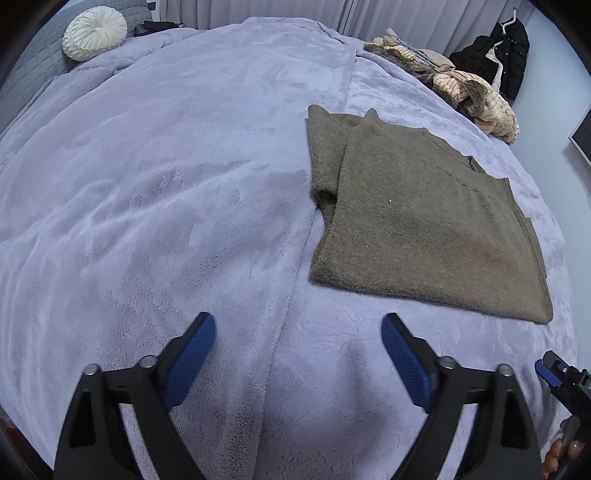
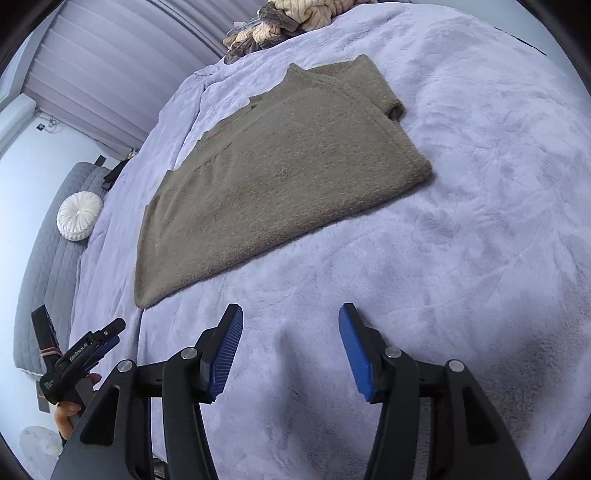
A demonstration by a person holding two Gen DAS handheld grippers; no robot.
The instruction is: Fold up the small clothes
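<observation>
An olive-brown knitted garment [image 1: 417, 221] lies folded flat on the lilac bed blanket; it also shows in the right wrist view [image 2: 273, 177]. My left gripper [image 1: 298, 325] is open and empty, hovering over the blanket in front and to the left of the garment. My right gripper [image 2: 291, 317] is open and empty, hovering just before the garment's near edge. The right gripper also shows at the left wrist view's right edge [image 1: 554, 369], and the left gripper at the right wrist view's lower left [image 2: 107, 336].
A heap of striped beige and brown clothes [image 1: 476, 92] lies at the bed's far corner, also in the right wrist view [image 2: 284, 18]. A round white cushion [image 1: 94, 33] rests on the grey headboard. Black coats [image 1: 495, 55] hang on the wall.
</observation>
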